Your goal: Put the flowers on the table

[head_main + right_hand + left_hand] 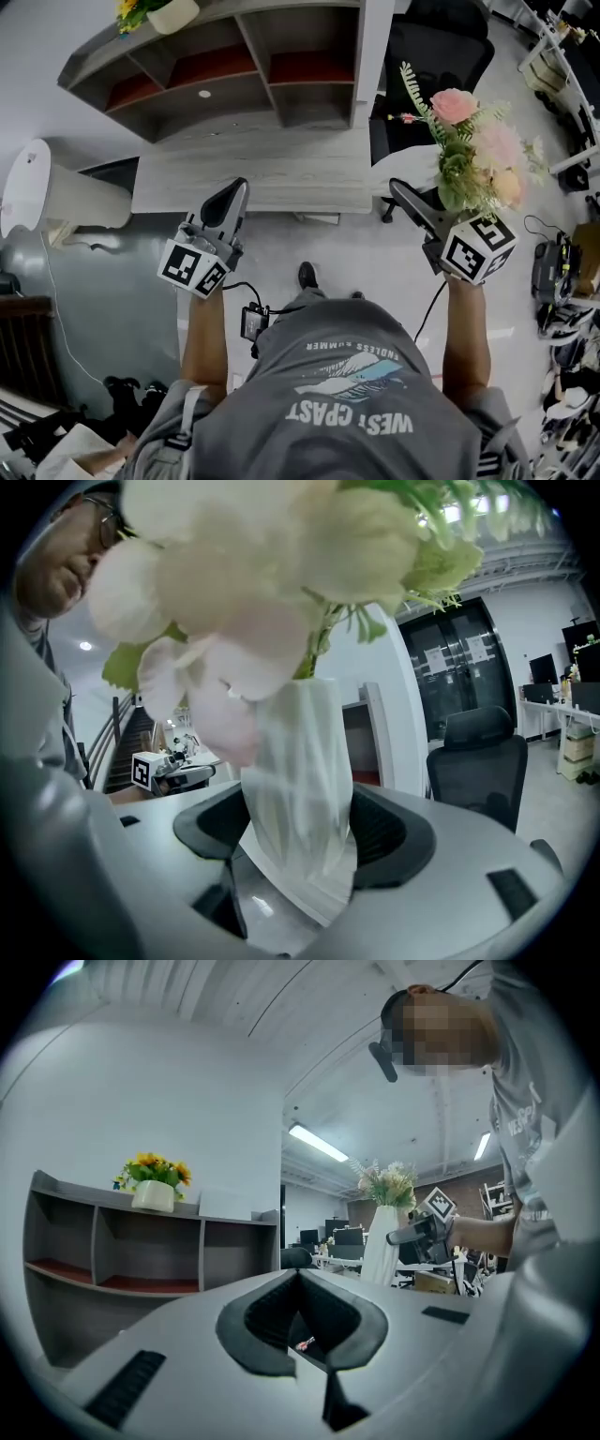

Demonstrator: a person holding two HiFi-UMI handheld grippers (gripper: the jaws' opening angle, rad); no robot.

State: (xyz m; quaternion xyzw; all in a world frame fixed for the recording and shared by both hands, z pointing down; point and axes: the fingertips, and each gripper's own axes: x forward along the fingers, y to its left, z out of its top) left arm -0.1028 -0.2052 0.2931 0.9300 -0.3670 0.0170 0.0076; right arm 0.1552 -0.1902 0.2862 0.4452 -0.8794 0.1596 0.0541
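Note:
Pink and cream flowers (473, 150) with green sprigs stand in a white ribbed vase (300, 789). My right gripper (403, 192) is shut on that vase and holds it in the air, off the right end of the grey wooden table (262, 173). In the right gripper view the blooms (262, 564) fill the top, and the vase sits between both pads. My left gripper (228, 208) is shut with nothing in it, hovering at the table's front edge. The left gripper view shows the vase (380, 1246) upright in the right gripper (422, 1232).
A grey shelf unit (234, 66) stands at the back of the table, with a white pot of yellow flowers (159, 11) on top. A black office chair (436, 47) is behind the bouquet. A white appliance (37, 192) stands to the left. Cables and boxes (553, 272) lie on the floor to the right.

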